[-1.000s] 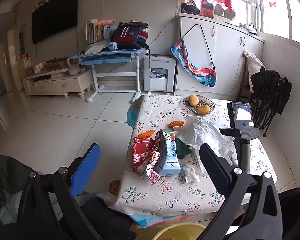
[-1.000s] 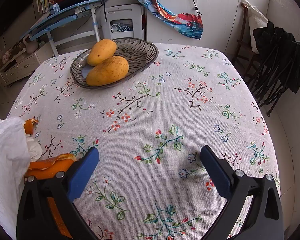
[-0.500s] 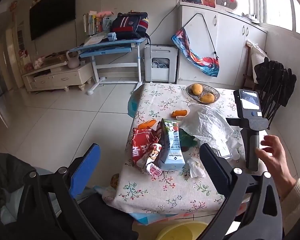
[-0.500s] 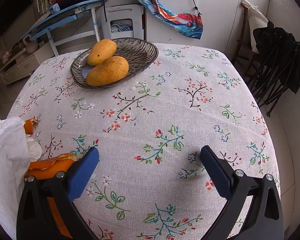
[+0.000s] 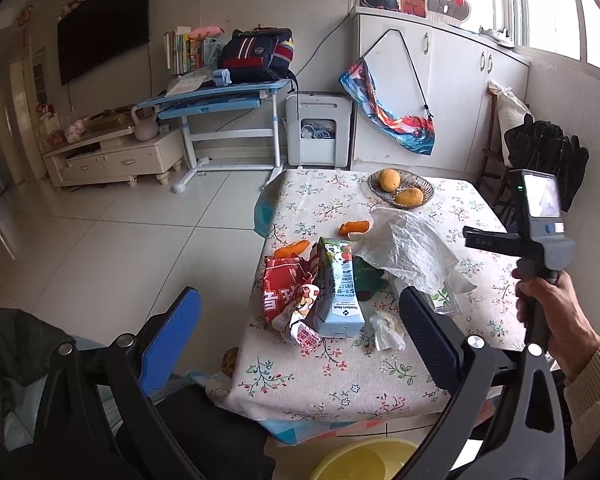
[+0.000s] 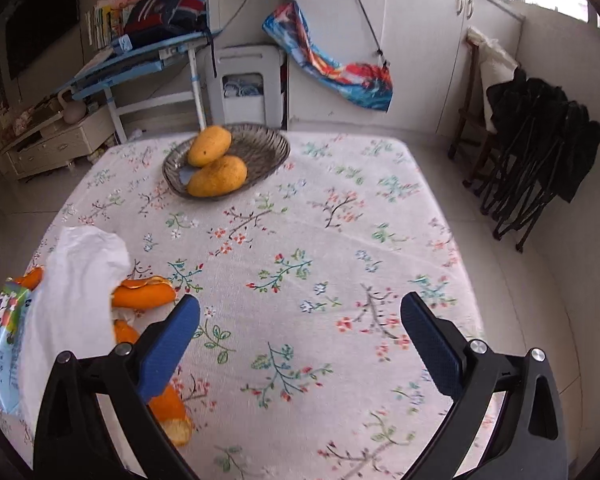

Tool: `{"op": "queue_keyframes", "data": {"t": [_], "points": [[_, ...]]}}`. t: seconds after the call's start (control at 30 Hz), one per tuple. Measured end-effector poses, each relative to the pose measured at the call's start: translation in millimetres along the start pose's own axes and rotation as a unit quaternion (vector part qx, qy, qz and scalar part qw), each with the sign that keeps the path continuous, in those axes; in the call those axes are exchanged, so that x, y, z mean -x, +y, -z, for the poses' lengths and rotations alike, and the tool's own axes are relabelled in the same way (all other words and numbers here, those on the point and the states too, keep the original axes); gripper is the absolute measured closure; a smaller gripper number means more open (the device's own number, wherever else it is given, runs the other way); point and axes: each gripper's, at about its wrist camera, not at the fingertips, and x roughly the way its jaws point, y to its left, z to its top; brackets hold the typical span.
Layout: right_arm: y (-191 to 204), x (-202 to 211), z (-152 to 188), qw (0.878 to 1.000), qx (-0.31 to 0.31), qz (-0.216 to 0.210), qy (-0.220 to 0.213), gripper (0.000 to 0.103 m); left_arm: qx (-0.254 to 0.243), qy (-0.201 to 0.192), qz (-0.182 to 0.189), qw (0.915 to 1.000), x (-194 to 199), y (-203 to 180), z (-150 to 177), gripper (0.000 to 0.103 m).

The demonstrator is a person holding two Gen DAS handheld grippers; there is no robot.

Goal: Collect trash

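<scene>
Both tongs agape, empty; orange peel [image 6: 142, 291] beside right tongs [image 6: 300, 316].

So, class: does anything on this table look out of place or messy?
Yes. Litter clusters at one side of the table: a torn red wrapper, a toppled carton, orange peels, a crumpled bag and tissue. The mangoes sit neatly in their dish.

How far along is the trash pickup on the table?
Nothing looks collected. Both the left hand-held gripper and the right hand-held gripper are open and empty. Left on the table: red wrapper, milk carton, orange peels, crumpled tissue, white plastic bag.
</scene>
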Motion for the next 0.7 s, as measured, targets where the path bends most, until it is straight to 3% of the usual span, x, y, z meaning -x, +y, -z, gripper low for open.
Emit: {"op": "queue_keyframes", "data": {"t": [0.13, 0.27, 0.33, 0.5, 0.7], "points": [[-6.3, 109.1, 18.9, 0.994, -0.001, 0.0, -0.11, 0.006, 0.002, -0.019, 0.006, 0.9998, 24.2, -0.7, 0.0, 0.007], [3.5, 180.0, 49.7, 0.99, -0.011, -0.079, -0.114, 0.006, 0.001, -0.042, 0.011, 0.999, 54.4, -2.3, -0.2, 0.007], [14.7, 209.6, 64.7, 0.987, -0.007, -0.094, -0.132, 0.006, -0.002, -0.053, 0.012, 0.9985, 69.3, -3.1, 1.2, 0.007], [36.7, 258.3, 90.8, 0.978, -0.013, -0.115, -0.175, 0.006, -0.004, -0.071, 0.016, 0.9973, 101.4, -4.5, 5.6, 0.007], [46.9, 285.0, 98.1, 0.971, 0.001, -0.13, -0.199, 0.006, -0.01, -0.096, 0.017, 0.9952, 133.9, -6.8, 10.1, 0.007]]}}
